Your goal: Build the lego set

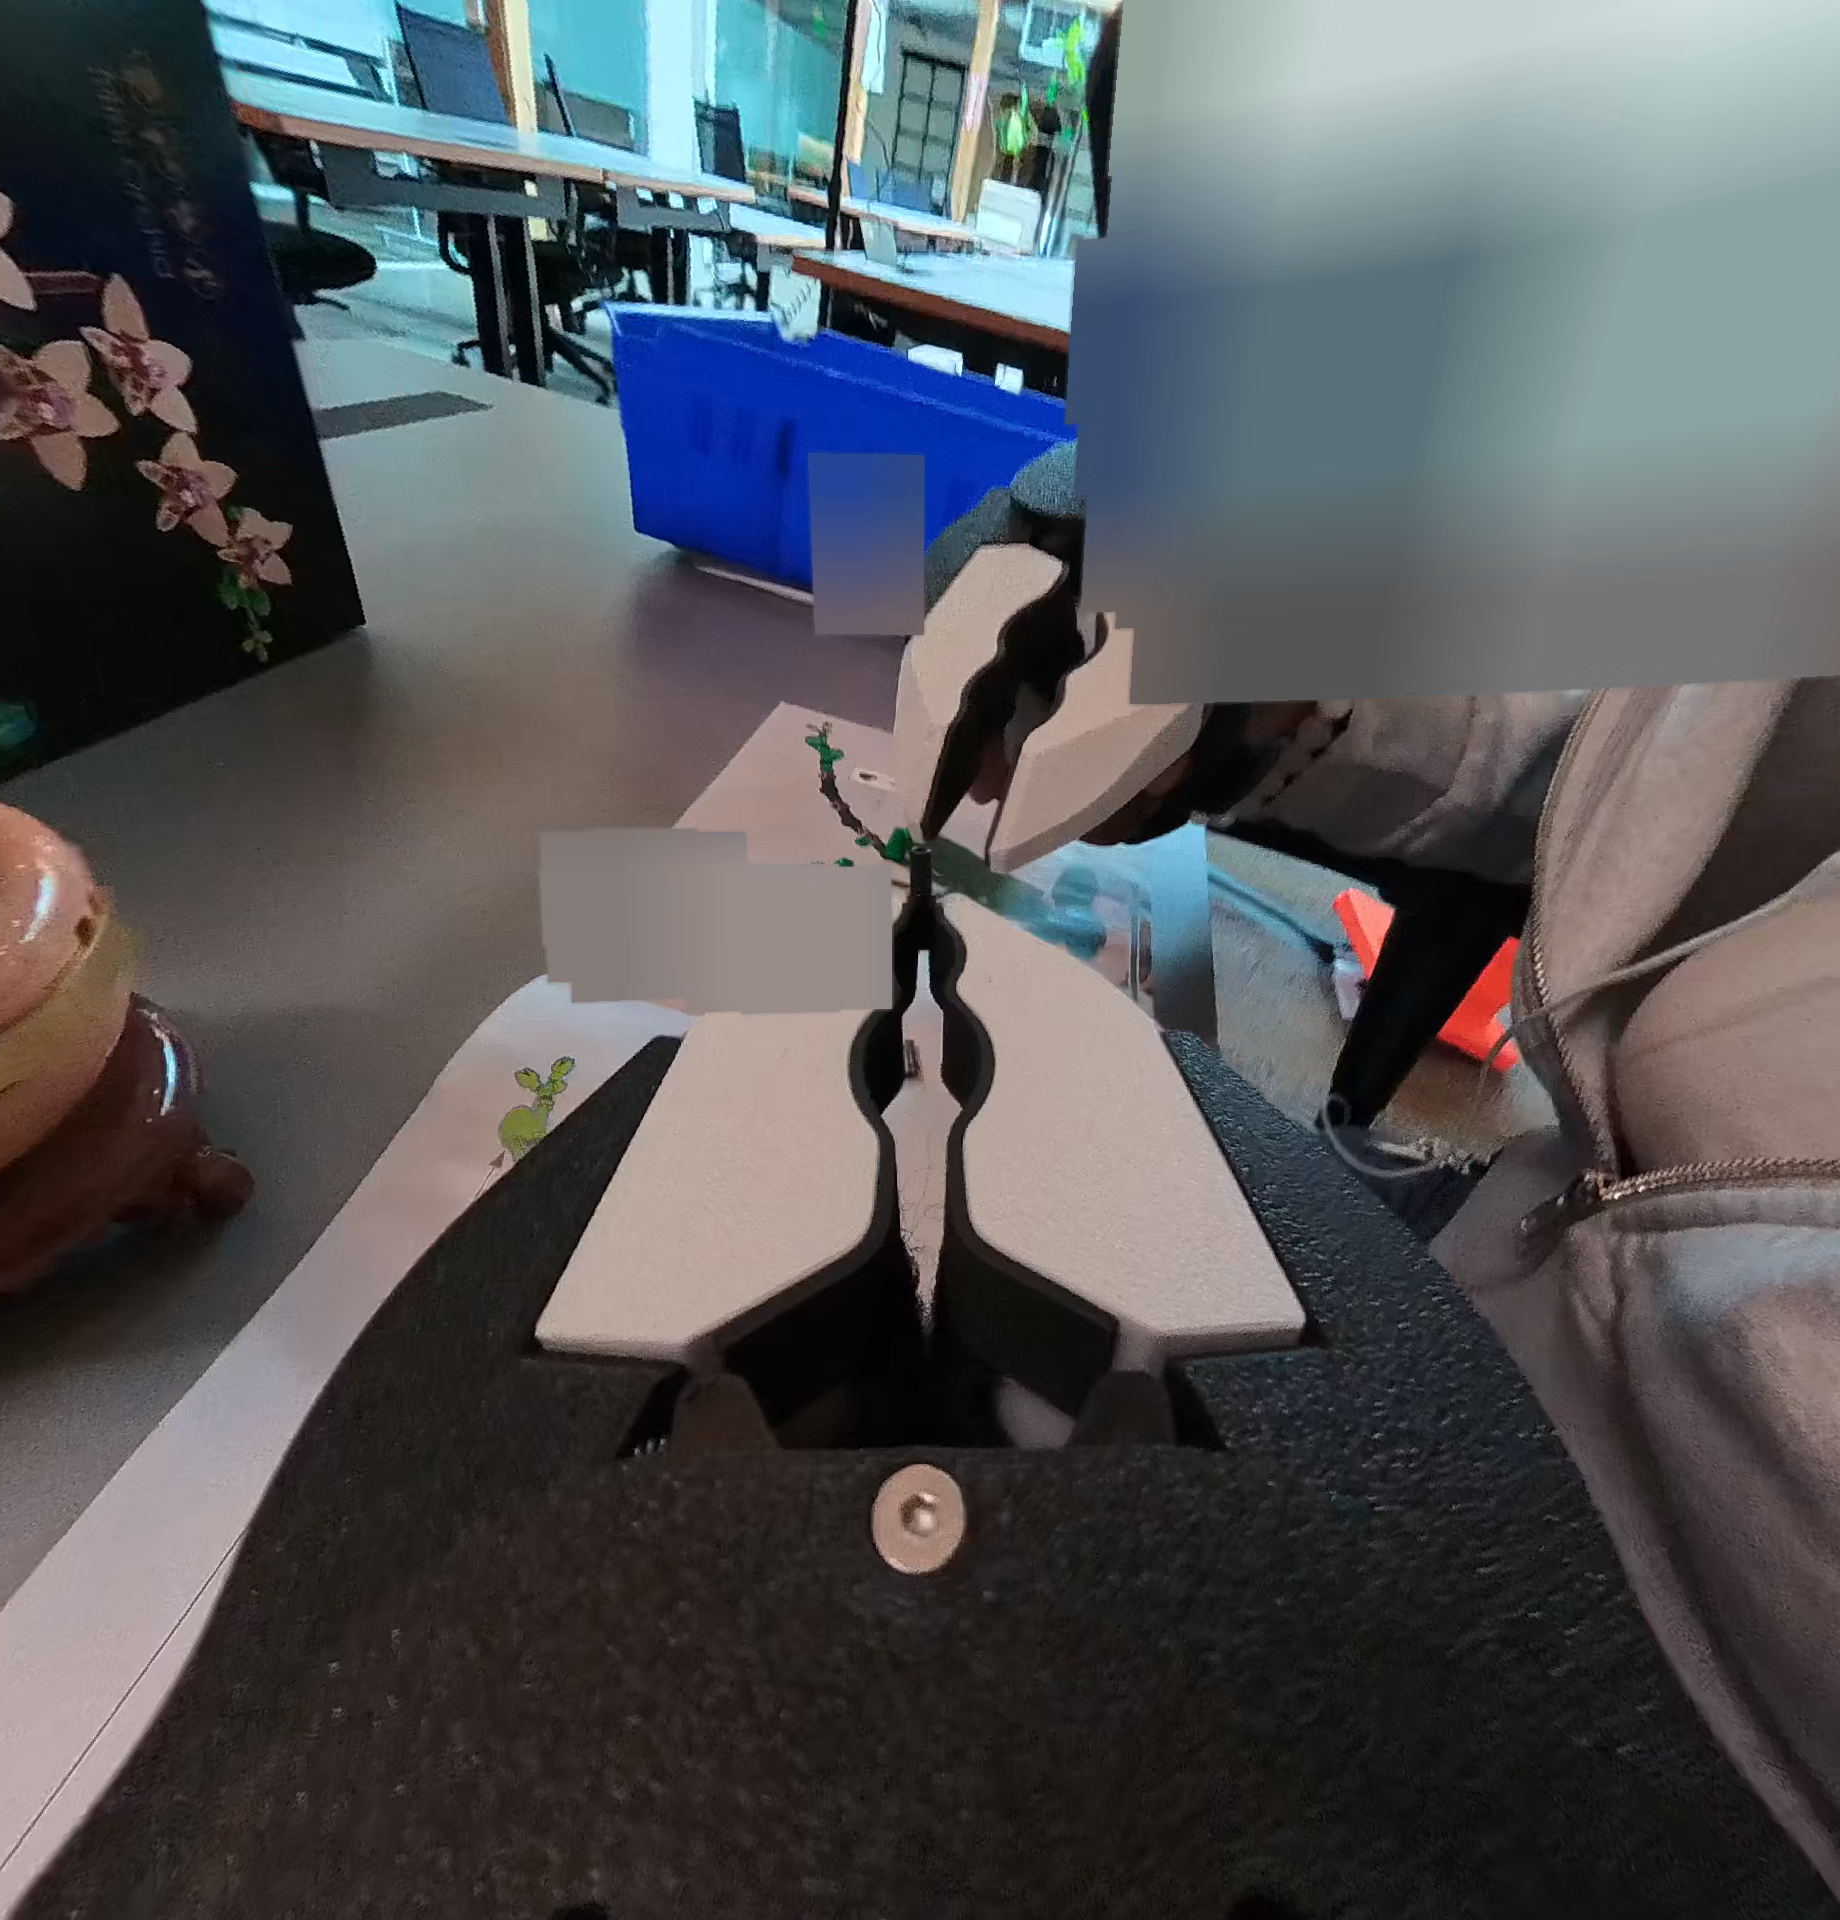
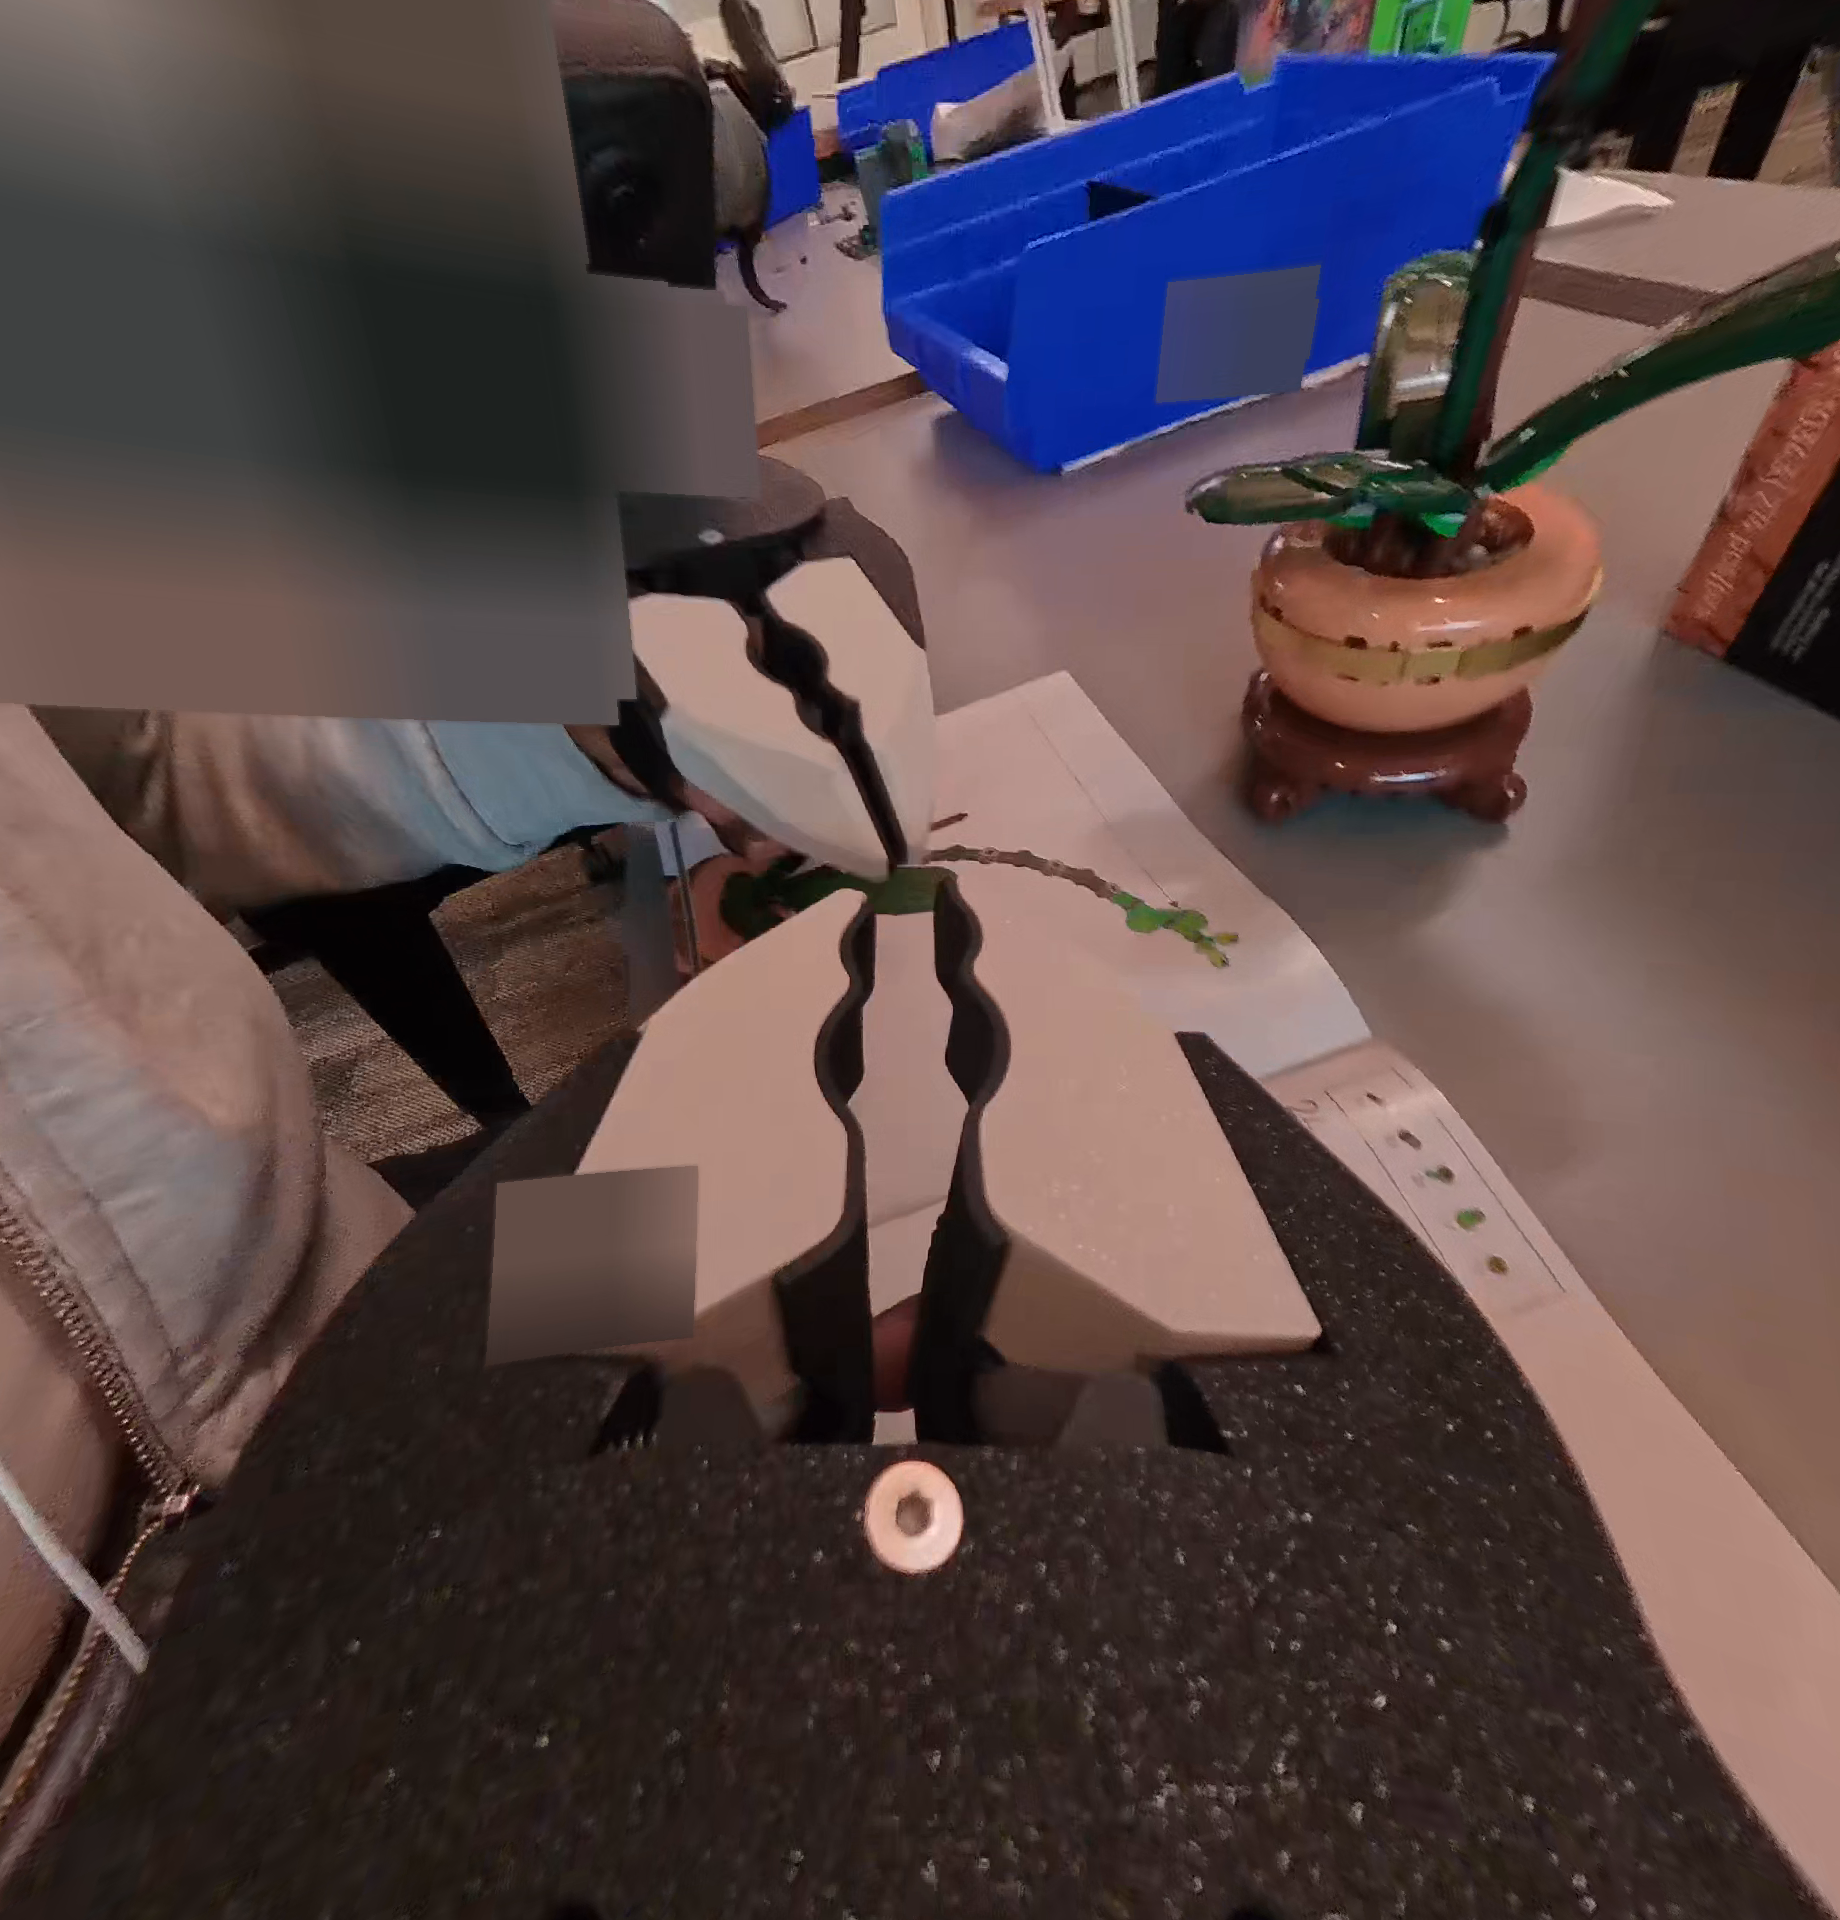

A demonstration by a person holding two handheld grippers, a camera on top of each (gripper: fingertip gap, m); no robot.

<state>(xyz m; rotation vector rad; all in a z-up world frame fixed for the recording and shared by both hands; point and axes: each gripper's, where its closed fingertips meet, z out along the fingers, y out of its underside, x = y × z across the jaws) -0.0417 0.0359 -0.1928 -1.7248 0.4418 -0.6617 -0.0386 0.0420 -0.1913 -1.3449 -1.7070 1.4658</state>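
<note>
Stem of toy bricks (image 2: 1041, 864) held above the white sheet (image 2: 1124, 790) on the bench (image 2: 1518, 987).
Right gripper (image 2: 903, 902) fingers clamp its green base; left gripper (image 1: 918, 883) fingers pinch a small black peg. Judged light, jointed, snap-prone; grip the base.

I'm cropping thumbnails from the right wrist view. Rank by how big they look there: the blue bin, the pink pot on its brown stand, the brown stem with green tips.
1. Blue bin, though farthest away.
2. Pink pot on its brown stand.
3. Brown stem, thin and partly hidden by the grippers.
</note>
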